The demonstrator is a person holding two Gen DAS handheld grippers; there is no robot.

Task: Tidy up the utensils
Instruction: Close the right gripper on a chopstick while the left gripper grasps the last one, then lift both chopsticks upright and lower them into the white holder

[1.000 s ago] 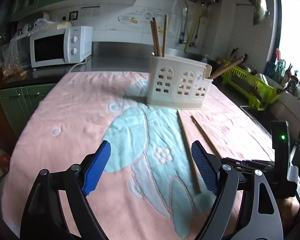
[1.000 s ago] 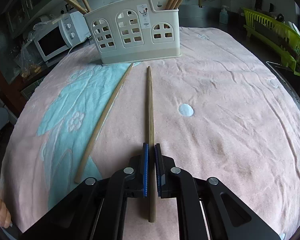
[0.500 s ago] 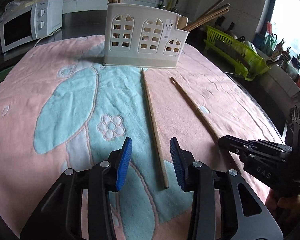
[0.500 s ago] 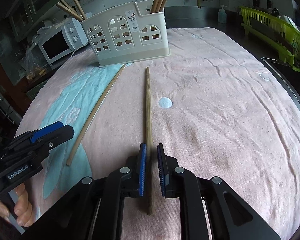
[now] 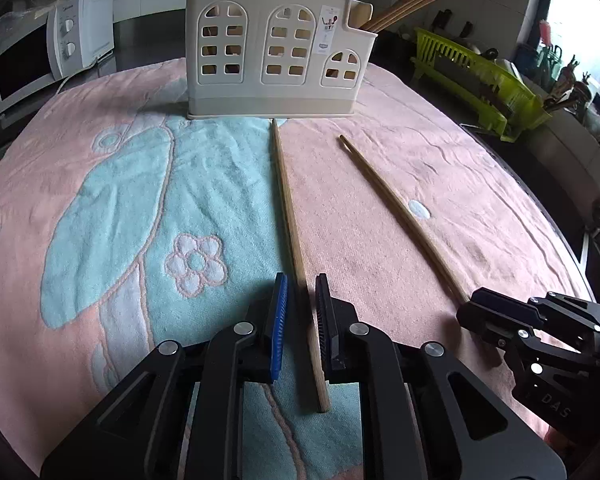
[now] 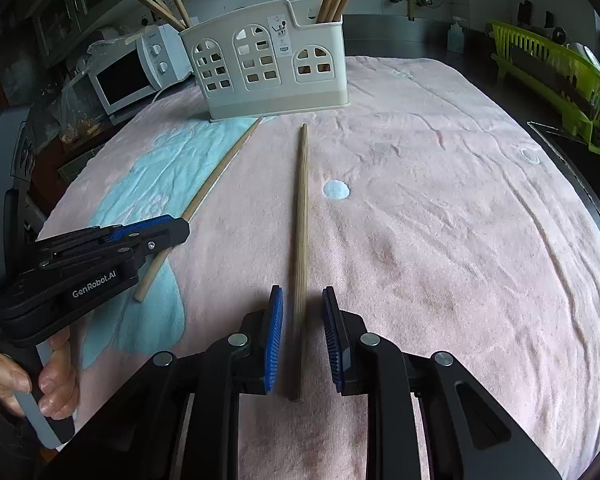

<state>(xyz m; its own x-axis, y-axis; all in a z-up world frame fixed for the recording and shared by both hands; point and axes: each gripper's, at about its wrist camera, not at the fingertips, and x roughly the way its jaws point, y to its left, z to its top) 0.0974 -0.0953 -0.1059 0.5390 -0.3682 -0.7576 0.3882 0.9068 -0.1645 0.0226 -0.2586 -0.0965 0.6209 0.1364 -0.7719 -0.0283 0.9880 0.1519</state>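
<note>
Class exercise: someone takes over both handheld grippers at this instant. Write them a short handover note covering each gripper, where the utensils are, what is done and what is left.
Left gripper: open, fingers either side of the left chopstick, near its close end; not gripped.
Right gripper: open, straddling the right chopstick; not gripped.
Both chopsticks lie flat on the towel, far ends toward the holder.
Done: several chopsticks stand in the holder's end compartments.
Left: close on each chopstick, lift, drop both into the holder.
</note>
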